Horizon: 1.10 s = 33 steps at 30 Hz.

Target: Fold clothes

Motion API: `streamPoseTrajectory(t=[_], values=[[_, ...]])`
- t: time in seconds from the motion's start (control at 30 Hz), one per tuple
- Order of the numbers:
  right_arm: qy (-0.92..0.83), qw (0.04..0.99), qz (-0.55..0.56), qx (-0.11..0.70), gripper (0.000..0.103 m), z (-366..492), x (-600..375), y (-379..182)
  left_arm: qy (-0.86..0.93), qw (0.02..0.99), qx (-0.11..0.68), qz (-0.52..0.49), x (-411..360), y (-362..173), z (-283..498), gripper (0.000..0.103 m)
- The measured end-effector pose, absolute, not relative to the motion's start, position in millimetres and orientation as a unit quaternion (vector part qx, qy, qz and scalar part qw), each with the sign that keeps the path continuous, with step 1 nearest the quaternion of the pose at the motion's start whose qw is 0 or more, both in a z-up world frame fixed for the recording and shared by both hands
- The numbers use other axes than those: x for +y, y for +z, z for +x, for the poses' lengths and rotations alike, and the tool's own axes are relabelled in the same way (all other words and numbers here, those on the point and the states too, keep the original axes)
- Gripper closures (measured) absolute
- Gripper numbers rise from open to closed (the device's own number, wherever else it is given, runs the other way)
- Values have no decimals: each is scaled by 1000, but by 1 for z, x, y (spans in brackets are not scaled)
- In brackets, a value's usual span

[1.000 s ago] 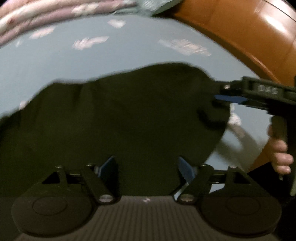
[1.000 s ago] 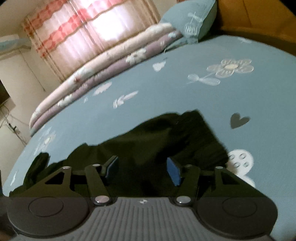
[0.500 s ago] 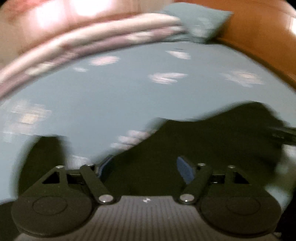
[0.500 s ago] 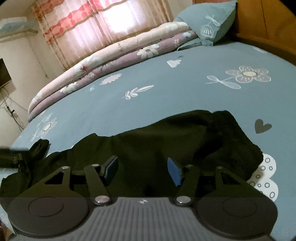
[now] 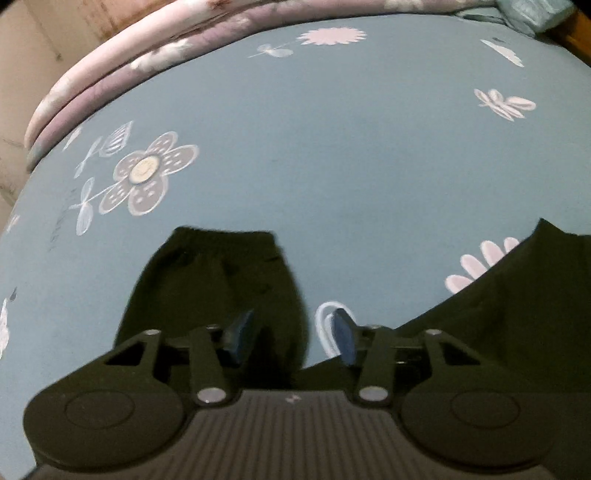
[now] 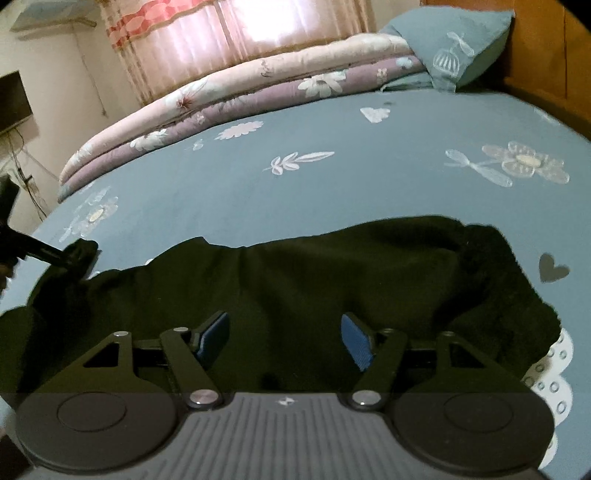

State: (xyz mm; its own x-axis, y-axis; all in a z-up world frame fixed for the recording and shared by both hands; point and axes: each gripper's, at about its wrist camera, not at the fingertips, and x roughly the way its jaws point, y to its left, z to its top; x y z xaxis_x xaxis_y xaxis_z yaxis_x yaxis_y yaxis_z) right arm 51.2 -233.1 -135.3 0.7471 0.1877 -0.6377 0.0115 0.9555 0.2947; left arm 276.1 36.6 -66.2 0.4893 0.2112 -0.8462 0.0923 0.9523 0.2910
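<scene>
A black garment lies spread across the blue flowered bedsheet, its right end bunched. In the left wrist view one cuffed end of it points away from me. My left gripper hovers over that end, jaws opening; the cloth's edge lies under the left pad and the right pad is over bare sheet, with nothing pinched. The right wrist view shows that left gripper at the garment's far left. My right gripper stands open above the garment's middle, holding nothing.
A folded pink and purple quilt runs along the bed's far side, with a blue pillow against the wooden headboard. Curtains hang behind. The bed's left edge drops off near a wall.
My left gripper swept left along the garment, from its wide body to the cuffed end, and the other gripper left its view. The right gripper shifted slightly and its jaws widened.
</scene>
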Motion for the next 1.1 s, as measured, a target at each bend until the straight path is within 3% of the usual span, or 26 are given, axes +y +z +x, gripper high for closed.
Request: streamPoseTrajectory(t=[0.07,0.3,0.37,0.4,0.43,0.47,0.83,1.1], values=[[52,921,152,356,31,51,-235,-136,62,836,508,196,29,-76,281,43],[47,918,148,364,30,50,-233,-137,79,821,522,217,34,-95,293,42],[43,919,150,361,31,50,-235,-136,75,829,513,208,37,-94,291,63],[41,920,152,358,30,49,-236,-135,78,832,509,207,40,-93,291,80],[40,920,155,356,30,49,-237,-135,82,834,504,210,41,-91,288,89],[40,920,159,356,30,48,-238,-135,86,837,496,213,42,-87,285,92],[27,919,152,364,30,50,-236,-139,110,872,444,173,92,-16,239,94],[18,918,150,368,30,52,-235,-142,152,876,434,146,144,7,204,94]])
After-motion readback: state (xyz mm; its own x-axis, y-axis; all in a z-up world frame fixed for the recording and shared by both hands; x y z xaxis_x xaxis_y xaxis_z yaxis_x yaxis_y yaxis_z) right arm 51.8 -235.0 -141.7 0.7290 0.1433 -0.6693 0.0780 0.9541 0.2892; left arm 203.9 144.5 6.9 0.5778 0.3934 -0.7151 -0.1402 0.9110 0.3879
